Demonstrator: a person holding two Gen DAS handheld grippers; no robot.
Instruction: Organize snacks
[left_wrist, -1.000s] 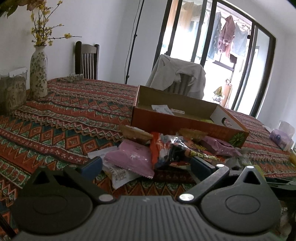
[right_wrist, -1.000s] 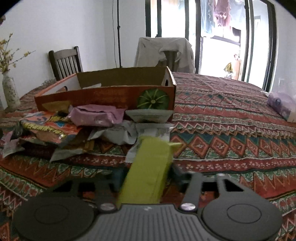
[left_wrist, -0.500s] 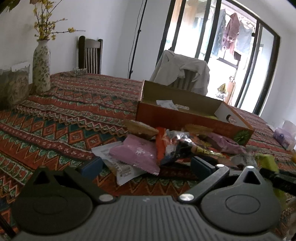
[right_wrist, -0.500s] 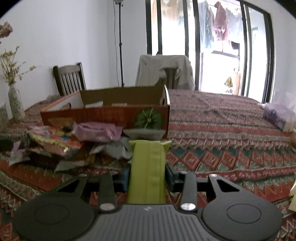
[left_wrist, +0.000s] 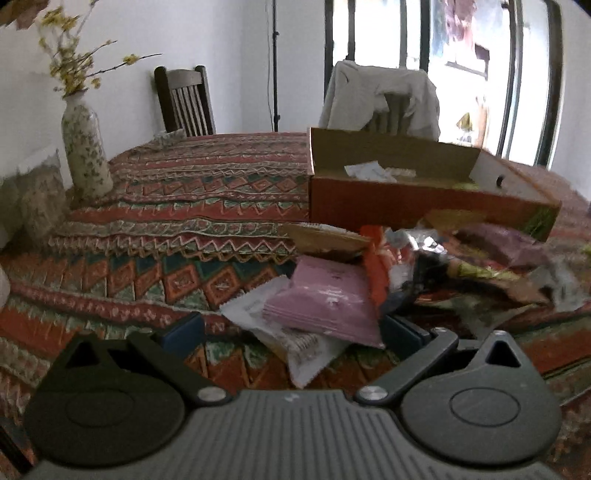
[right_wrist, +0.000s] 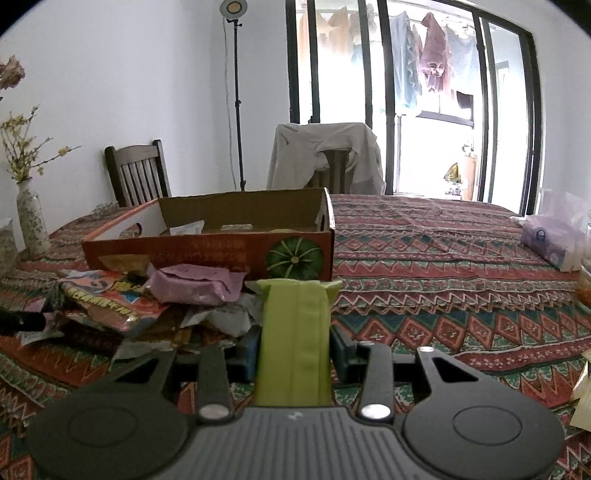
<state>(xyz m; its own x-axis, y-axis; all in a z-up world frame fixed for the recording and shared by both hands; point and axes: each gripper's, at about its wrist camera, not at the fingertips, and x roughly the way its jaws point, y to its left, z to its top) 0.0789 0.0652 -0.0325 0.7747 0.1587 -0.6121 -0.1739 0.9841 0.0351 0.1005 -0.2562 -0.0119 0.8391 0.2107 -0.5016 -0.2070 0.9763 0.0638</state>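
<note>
A pile of snack packets (left_wrist: 406, 273) lies on the patterned tablecloth in front of an open orange cardboard box (left_wrist: 413, 192). My left gripper (left_wrist: 291, 330) stands open just above the cloth, its fingers on either side of a pink packet (left_wrist: 325, 299) and a white packet (left_wrist: 295, 343). In the right wrist view my right gripper (right_wrist: 295, 349) is shut on a yellow-green snack packet (right_wrist: 295, 332), held lifted before the box (right_wrist: 207, 251). A few packets lie inside the box. The pile (right_wrist: 147, 295) sits to the left of the held packet.
A flowered vase (left_wrist: 83, 147) with yellow sprigs stands at the table's far left. Two chairs, one draped with a white cloth (right_wrist: 325, 158), stand behind the table. A purple tissue pack (right_wrist: 550, 240) lies at the right. A lamp stand rises by the wall.
My left gripper has swung and dropped closer to the pink and white packets. My right gripper has raised the yellow-green packet and tilted up, so the box sits lower in its view.
</note>
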